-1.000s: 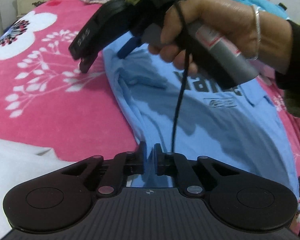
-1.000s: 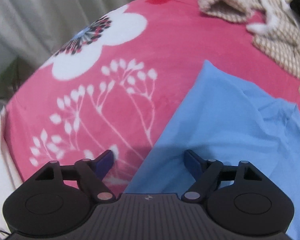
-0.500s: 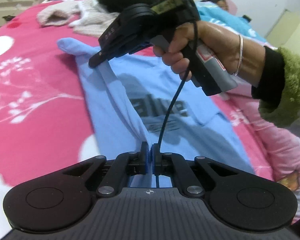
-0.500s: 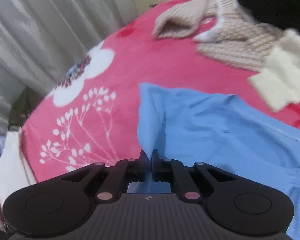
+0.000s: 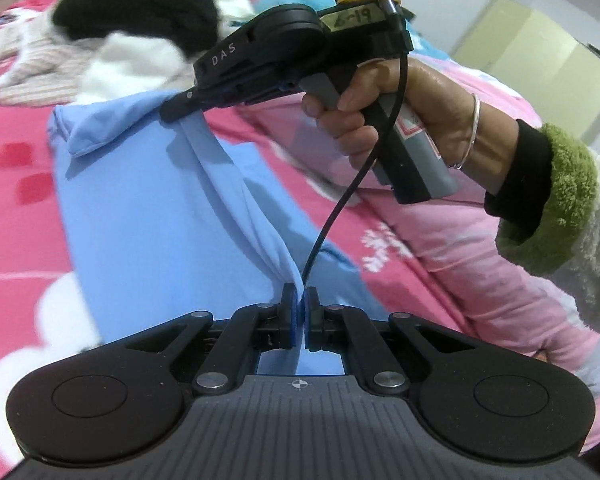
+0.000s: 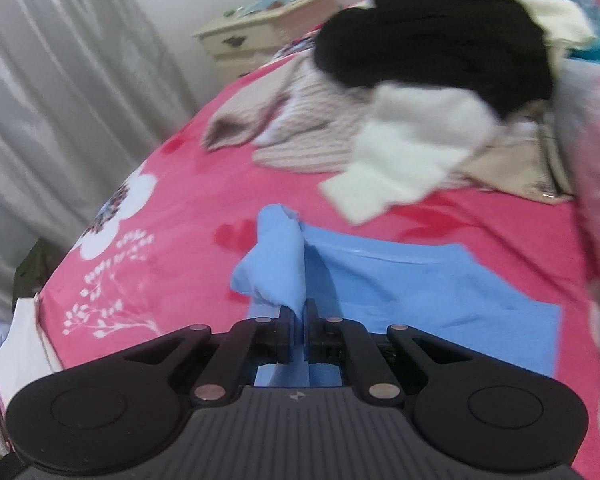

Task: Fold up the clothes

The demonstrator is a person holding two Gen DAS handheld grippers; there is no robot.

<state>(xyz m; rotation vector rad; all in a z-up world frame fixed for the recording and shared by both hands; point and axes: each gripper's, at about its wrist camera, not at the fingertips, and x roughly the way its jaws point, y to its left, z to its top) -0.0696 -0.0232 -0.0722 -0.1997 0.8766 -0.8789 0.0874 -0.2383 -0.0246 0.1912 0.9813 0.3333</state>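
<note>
Pinching the blue shirt (image 5: 148,216) in both closed fingers (image 5: 300,314), I am risking the twelve-o'clock sleeve (image 6: 278,264) bunching as it is sagging.

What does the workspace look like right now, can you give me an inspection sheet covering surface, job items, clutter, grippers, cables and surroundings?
Surface: bed under a pink floral blanket.
Job's things: blue T-shirt lies partly flat, one edge lifted and stretched between the two grippers.
Clutter: heap of clothes past the shirt, black, white and striped pieces; blurred.
Grippers: left gripper shut on the shirt's edge; right gripper shut on a bunched fold, held by a hand with a bracelet.
Cables: black cable hangs from the right gripper down past the shirt.
Surroundings: grey curtain, cream nightstand, pale wall.
</note>
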